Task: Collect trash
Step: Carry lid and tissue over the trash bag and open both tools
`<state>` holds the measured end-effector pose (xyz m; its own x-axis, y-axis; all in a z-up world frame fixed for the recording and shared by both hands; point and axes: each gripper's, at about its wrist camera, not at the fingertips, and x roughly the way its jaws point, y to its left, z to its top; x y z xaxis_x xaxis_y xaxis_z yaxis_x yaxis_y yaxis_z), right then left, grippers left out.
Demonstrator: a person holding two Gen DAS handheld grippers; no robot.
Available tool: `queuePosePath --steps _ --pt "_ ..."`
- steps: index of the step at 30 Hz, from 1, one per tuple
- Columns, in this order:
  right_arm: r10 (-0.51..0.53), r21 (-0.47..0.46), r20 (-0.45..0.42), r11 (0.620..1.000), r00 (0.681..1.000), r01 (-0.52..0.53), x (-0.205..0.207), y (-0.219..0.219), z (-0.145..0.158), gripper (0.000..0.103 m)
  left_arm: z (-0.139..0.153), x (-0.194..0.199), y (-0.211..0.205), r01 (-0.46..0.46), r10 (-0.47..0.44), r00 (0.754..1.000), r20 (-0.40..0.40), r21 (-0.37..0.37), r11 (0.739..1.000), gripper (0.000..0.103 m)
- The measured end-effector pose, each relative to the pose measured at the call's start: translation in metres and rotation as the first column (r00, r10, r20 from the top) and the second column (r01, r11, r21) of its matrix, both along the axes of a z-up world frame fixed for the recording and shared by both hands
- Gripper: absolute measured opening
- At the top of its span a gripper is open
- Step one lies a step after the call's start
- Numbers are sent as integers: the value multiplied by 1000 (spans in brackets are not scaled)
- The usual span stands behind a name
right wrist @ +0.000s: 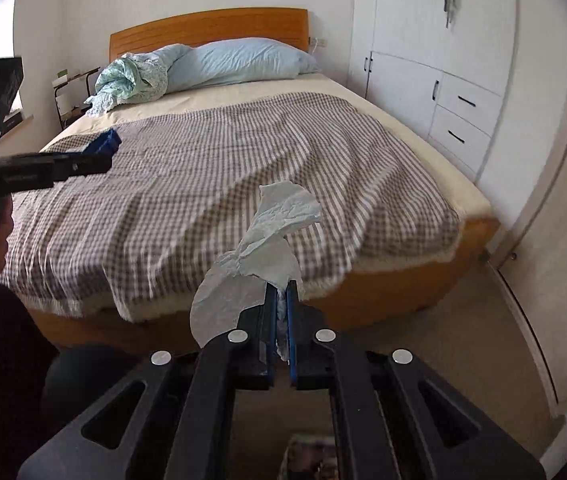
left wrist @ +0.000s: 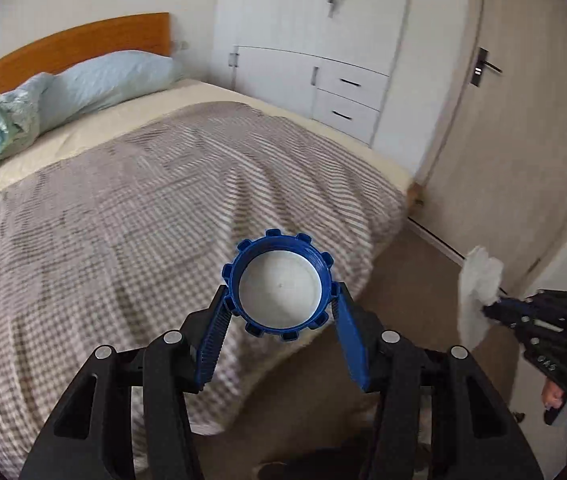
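Note:
My left gripper [left wrist: 279, 294] is shut on a blue ribbed jar lid [left wrist: 277, 286] with a white inside, held in the air over the foot corner of the bed. It also shows in the right wrist view [right wrist: 101, 146] at the left, with the lid [right wrist: 104, 142] between its fingers. My right gripper [right wrist: 281, 286] is shut on a crumpled white tissue [right wrist: 267, 240], held up in front of the bed's foot. The tissue [left wrist: 477, 292] and right gripper [left wrist: 495, 306] show at the right of the left wrist view.
A bed with a checked blanket [right wrist: 203, 184], pale blue pillow [right wrist: 239, 62] and wooden headboard [right wrist: 207, 26] fills the room. White wardrobe with drawers [right wrist: 459, 116] stands right, a door [left wrist: 523, 160] beyond. Beige carpet [right wrist: 443, 340] lies below. A side table [right wrist: 71, 96] stands far left.

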<state>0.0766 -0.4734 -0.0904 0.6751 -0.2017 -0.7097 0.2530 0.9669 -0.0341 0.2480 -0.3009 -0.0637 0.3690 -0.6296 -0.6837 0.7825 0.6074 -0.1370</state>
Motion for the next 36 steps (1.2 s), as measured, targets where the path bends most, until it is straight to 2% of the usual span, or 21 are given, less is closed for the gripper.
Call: queuePosePath --steps 3,5,9,12,17,23,25,26,27,29,31,34,36 --pt "-53 34 -82 998 995 56 -48 -21 -35 5 -15 -53 -35 139 -138 988 -65 9 990 49" --pt "-85 61 -159 994 984 96 -76 -34 -65 5 -31 -82 -60 217 -212 970 -123 28 976 49" --pt "-154 123 -272 974 950 193 -130 -57 -133 5 -67 -133 -102 323 -299 939 -168 141 936 49" --pt "-193 228 -342 932 920 281 -161 -73 -187 5 -86 -160 -123 390 -352 913 -208 187 902 49" --pt "-216 294 -440 883 872 367 -172 -85 -256 6 -118 -177 -147 431 -366 895 -256 277 859 49" --pt "-242 341 -496 829 834 444 -150 -118 -311 7 -139 -197 -168 465 -384 881 -278 344 816 49" --pt "-250 363 -494 811 833 459 -146 -128 -318 13 -147 -204 -176 474 -389 876 -283 361 803 49" --pt "-240 367 -487 817 840 446 -143 -129 -317 24 -151 -207 -180 478 -391 874 -288 370 797 49" --pt "-245 348 -479 828 843 439 -143 -129 -314 44 -154 -210 -183 480 -390 873 -293 376 792 49" --pt "-284 308 -450 841 847 445 -150 -129 -304 57 -162 -218 -192 484 -387 871 -303 387 785 49" --pt "-303 342 -414 822 859 455 -163 -131 -294 57 -173 -224 -200 488 -381 868 -319 401 775 49" --pt "-378 338 -374 795 847 504 -189 -136 -276 57 -194 -233 -215 512 -365 848 -384 415 752 49" --pt "-431 372 -340 755 836 540 -208 -144 -265 57 -213 -239 -227 530 -344 831 -438 432 730 49"
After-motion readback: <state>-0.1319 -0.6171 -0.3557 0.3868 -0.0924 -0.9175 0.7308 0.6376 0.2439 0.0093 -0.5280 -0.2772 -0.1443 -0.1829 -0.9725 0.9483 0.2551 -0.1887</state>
